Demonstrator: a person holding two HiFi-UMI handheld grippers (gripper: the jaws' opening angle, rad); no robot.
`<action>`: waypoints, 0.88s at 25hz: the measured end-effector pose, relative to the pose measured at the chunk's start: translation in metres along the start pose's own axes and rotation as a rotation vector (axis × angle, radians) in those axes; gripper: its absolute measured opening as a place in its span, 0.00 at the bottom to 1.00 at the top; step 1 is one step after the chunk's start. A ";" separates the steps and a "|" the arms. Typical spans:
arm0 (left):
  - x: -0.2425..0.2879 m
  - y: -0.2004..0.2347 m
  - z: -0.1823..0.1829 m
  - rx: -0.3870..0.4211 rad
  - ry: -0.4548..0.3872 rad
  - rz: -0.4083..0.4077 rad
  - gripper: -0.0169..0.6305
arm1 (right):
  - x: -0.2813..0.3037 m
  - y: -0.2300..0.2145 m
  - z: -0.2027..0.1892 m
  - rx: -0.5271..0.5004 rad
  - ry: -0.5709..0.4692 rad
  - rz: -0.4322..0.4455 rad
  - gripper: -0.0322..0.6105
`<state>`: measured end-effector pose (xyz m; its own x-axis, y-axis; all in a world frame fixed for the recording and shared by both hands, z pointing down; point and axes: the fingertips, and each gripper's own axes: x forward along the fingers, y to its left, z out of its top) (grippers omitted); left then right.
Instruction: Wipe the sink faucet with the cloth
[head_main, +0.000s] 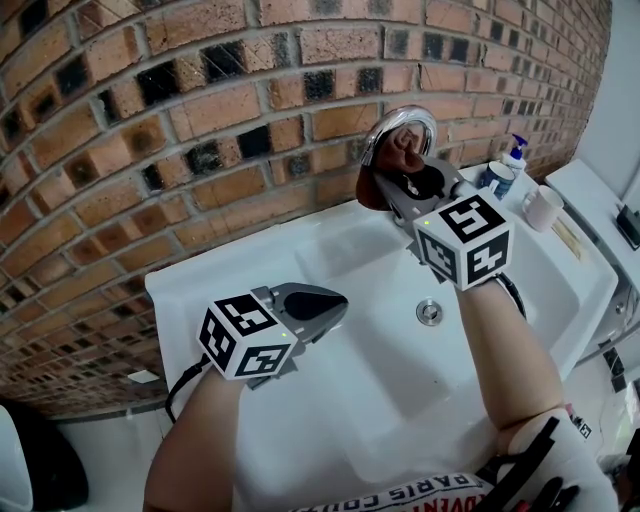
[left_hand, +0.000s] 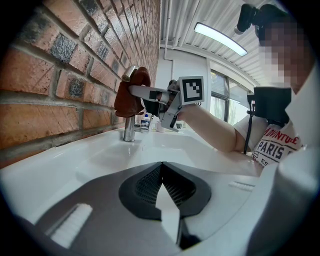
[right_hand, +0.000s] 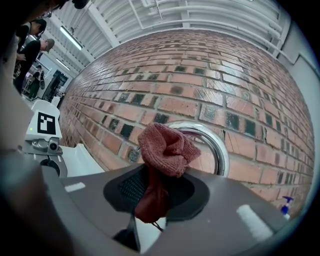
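A chrome arched faucet rises at the back of the white sink, against the brick wall. My right gripper is shut on a red-brown knitted cloth, and the cloth is pressed against the faucet's arch. In the right gripper view the cloth bunches up between the jaws in front of the faucet. From the left gripper view the cloth drapes over the spout. My left gripper is shut and empty, low over the sink's left part.
A blue-pump soap bottle and a white mug stand on the sink's back right corner. The drain lies in the basin below the right gripper. Brick wall runs close behind the faucet.
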<state>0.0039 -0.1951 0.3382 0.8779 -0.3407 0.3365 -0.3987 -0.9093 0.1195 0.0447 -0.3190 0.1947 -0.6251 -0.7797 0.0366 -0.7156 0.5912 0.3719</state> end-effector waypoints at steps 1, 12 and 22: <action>0.000 0.000 0.000 0.000 0.000 0.000 0.03 | -0.001 0.000 0.000 -0.001 0.001 -0.001 0.19; -0.001 0.001 -0.001 -0.002 0.001 0.001 0.03 | -0.049 0.028 0.021 0.026 0.018 0.116 0.19; 0.000 -0.001 0.000 0.000 -0.001 0.000 0.03 | -0.060 0.094 -0.055 0.209 0.098 0.273 0.19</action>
<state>0.0044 -0.1944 0.3383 0.8784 -0.3406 0.3353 -0.3982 -0.9095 0.1194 0.0318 -0.2283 0.2783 -0.7766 -0.5971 0.2007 -0.5809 0.8021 0.1385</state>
